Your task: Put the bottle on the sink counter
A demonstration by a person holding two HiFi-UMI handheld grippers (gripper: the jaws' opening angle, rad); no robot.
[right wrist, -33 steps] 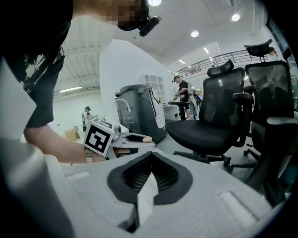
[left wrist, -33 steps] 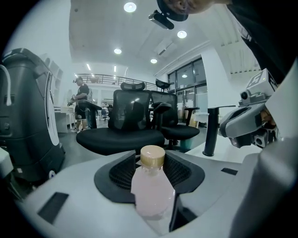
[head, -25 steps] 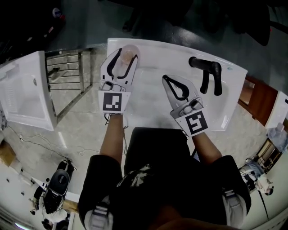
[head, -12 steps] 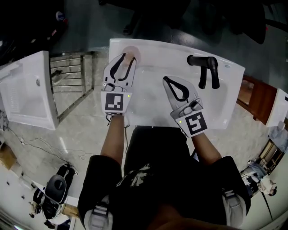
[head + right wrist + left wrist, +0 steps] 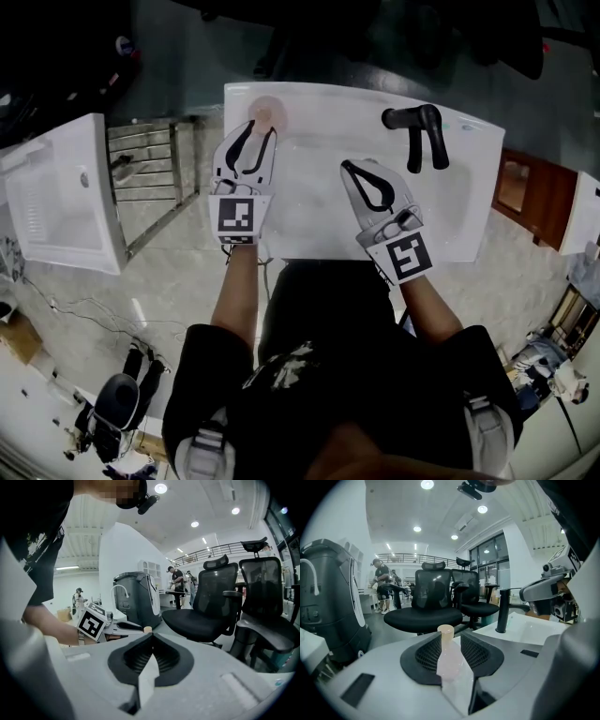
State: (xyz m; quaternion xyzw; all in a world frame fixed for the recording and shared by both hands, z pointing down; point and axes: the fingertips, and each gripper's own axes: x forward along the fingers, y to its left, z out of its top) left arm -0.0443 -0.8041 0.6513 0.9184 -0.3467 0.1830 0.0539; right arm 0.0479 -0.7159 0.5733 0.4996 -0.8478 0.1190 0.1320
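A pale pink bottle (image 5: 265, 113) with a cream cap stands at the far left corner of the white sink counter (image 5: 319, 211). My left gripper (image 5: 260, 131) reaches over that corner, and its dark pads press on both sides of the bottle (image 5: 449, 660), which looks upright between them. In the left gripper view that gripper (image 5: 451, 639) is shut on the bottle's neck and shoulder. My right gripper (image 5: 348, 167) hovers over the basin with its jaws meeting and nothing between them; the right gripper view (image 5: 152, 637) shows the same. The bottle's cap (image 5: 147, 629) peeks over them.
A black faucet (image 5: 418, 131) stands at the counter's far right. Left of the sink are a metal rack (image 5: 150, 173) and another white basin (image 5: 56, 197). A wooden cabinet (image 5: 521, 197) is at the right. Black office chairs (image 5: 429, 606) and a grey machine (image 5: 328, 606) stand beyond.
The left gripper's jaws have narrowed from wide around the bottle to pressing on it. The right gripper has stayed where it was, still shut.
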